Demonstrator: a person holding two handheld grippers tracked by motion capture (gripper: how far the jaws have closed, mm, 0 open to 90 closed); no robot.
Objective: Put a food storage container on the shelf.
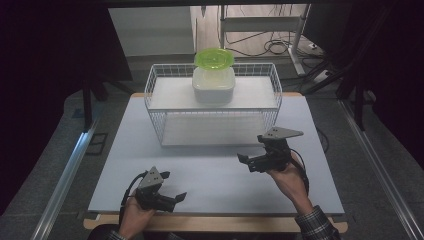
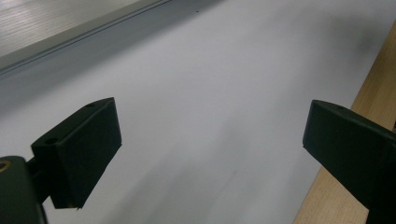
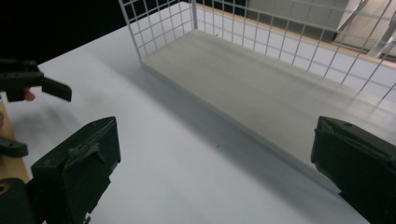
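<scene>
On the counter (image 1: 210,170), the left gripper (image 1: 172,186) rests with jaws wide and empty. The white container (image 1: 214,85) with green lid (image 1: 214,58) sits atop the wire basket (image 1: 155,82), well beyond both. The right gripper (image 1: 251,151) hovers, jaws spread, empty.

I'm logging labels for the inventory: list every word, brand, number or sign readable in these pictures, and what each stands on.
None: no text can be read in any view.
The white container, its green lid, the wire basket and the white tabletop all look blank.
The left gripper and the right gripper, both open and empty, show no markings either.
</scene>
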